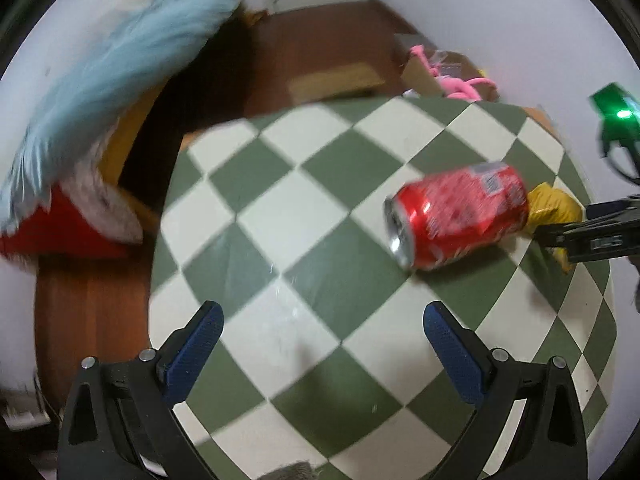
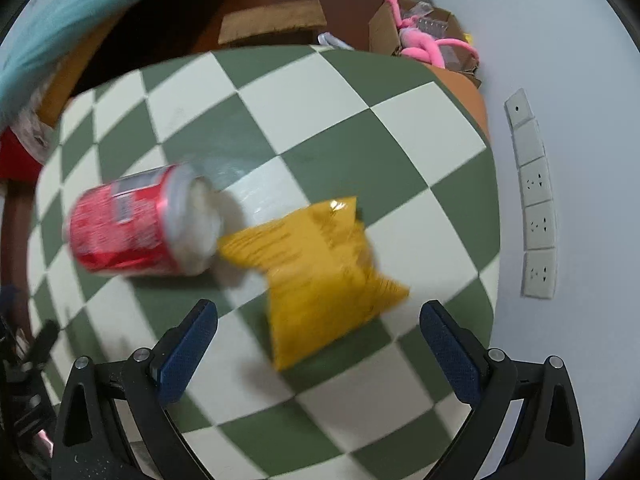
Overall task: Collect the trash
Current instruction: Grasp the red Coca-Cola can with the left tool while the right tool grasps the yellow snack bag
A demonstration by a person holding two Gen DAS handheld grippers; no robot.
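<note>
A red soda can (image 1: 456,216) lies on its side on the green-and-white checkered table (image 1: 304,208). A yellow snack bag (image 1: 554,206) lies right behind it, touching it. My left gripper (image 1: 322,320) is open and empty, above the table, with the can ahead to its right. In the right wrist view the can (image 2: 140,224) lies at the left and the bag (image 2: 320,276) lies just ahead of my right gripper (image 2: 318,318), which is open and empty. The right gripper also shows at the right edge of the left wrist view (image 1: 592,236).
A light blue pillow (image 1: 120,76) and a red item (image 1: 52,232) lie left of the table. A cardboard box with a pink toy (image 2: 424,36) stands beyond the table's far edge. A white wall with a row of sockets (image 2: 536,200) is close on the right.
</note>
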